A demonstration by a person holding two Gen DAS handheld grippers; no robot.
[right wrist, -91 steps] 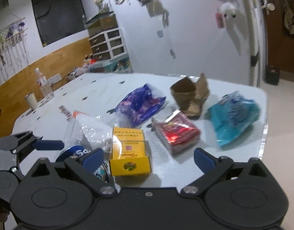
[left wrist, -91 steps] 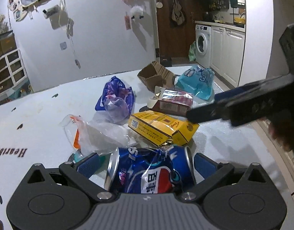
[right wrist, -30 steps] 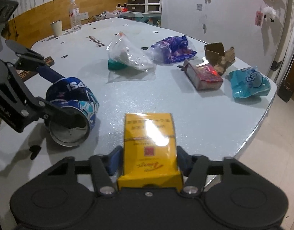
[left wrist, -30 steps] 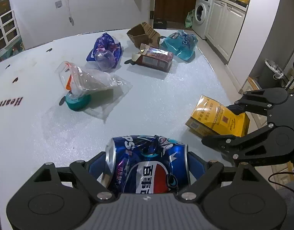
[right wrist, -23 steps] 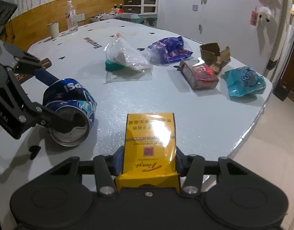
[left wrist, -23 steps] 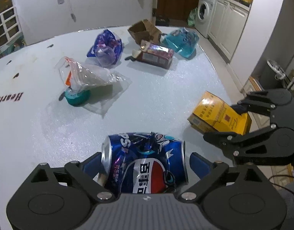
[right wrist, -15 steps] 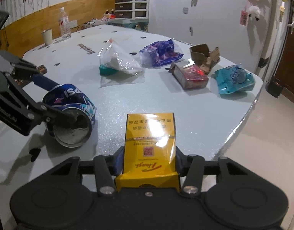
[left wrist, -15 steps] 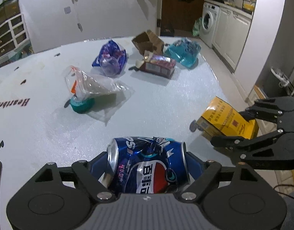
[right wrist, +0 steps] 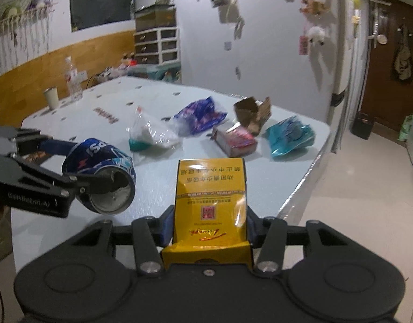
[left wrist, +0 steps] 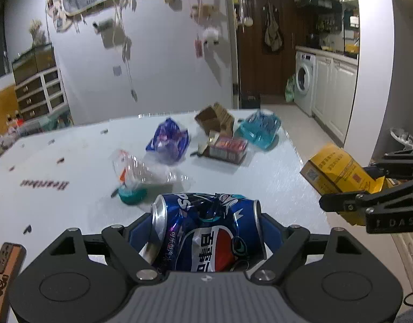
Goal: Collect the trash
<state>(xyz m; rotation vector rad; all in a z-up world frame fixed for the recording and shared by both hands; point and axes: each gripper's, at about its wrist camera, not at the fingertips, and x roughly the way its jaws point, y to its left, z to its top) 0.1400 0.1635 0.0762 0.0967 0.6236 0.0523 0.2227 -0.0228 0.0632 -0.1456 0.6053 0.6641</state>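
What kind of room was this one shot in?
Most likely a lived-in home, an open room beside a kitchen or laundry nook: a washing machine under a counter, drawer units, and a big white table.

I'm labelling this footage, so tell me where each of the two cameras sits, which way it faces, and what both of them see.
Left wrist: sits behind the left gripper, looking along its fingers, shut on a dented blue can, across the white table toward the kitchen doorway; the right gripper shows at right.
Right wrist: sits behind the right gripper, shut on a yellow box, facing the table and decorated wall; the left gripper shows at left.
Shared: both grippers, can, box, and the litter beyond, including the red packet.
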